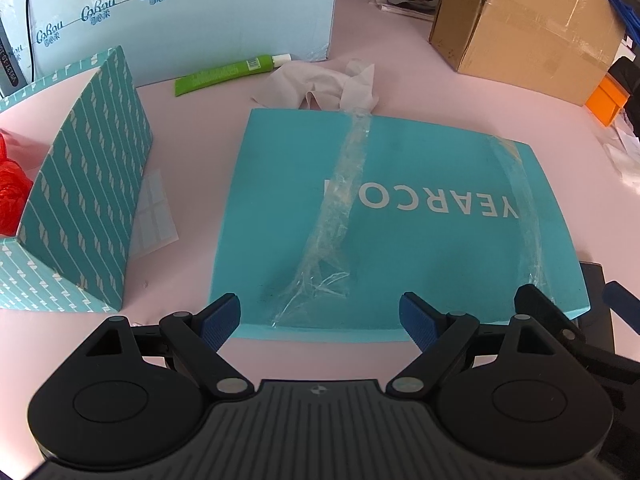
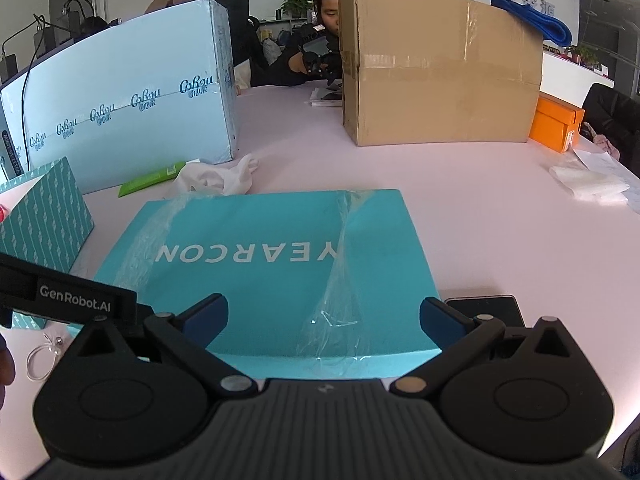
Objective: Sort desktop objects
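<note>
A flat teal box lid (image 1: 420,216) (image 2: 272,264) with white lettering and strips of clear tape lies on the pale pink table (image 1: 208,128). My left gripper (image 1: 320,316) hovers open over its near edge, nothing between the pads. My right gripper (image 2: 324,318) is also open over the lid's near edge, beside the left gripper's body (image 2: 76,300). A green tube (image 1: 228,74) (image 2: 154,180) and crumpled white tissue (image 1: 320,86) (image 2: 218,176) lie beyond the lid. An open teal striped box (image 1: 84,184) (image 2: 44,216) stands at the left with red plastic (image 1: 12,188) inside.
A pale blue carton (image 1: 192,24) (image 2: 132,108) and a brown cardboard box (image 1: 524,28) (image 2: 440,76) stand at the back. An orange box (image 2: 556,122), white papers (image 2: 588,184), a dark phone (image 2: 488,308), a label sheet (image 1: 154,216) and a white ring (image 2: 40,360) lie around. People sit behind the boxes.
</note>
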A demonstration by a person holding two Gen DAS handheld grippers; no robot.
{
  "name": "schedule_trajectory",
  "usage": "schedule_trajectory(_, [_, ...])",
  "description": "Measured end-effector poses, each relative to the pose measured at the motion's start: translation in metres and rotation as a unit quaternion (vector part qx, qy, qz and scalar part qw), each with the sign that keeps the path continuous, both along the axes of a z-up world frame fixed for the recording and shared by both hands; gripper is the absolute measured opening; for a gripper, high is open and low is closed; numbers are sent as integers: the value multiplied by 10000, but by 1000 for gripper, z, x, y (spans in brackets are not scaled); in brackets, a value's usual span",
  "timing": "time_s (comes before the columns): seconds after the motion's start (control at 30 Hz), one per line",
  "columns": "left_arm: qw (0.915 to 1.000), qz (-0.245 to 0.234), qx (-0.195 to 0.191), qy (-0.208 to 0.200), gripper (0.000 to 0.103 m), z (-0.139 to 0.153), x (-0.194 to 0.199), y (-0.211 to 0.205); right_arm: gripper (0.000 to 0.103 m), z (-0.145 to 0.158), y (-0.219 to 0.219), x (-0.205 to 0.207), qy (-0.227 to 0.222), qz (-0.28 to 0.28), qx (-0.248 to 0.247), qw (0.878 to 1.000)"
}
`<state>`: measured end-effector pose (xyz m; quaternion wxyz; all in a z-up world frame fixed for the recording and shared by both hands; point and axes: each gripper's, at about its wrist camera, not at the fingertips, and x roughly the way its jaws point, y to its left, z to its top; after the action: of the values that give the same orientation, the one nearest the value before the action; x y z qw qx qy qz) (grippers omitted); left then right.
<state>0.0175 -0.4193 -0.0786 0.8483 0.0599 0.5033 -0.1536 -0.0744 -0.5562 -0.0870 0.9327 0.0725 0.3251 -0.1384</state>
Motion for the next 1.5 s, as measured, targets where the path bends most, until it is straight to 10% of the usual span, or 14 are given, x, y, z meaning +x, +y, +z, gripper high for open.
schedule_trajectory(1.5, [9992,-359,114,-114,85,-4,-15,-20,103,1,-22,-15,-114,-245,-69,9996])
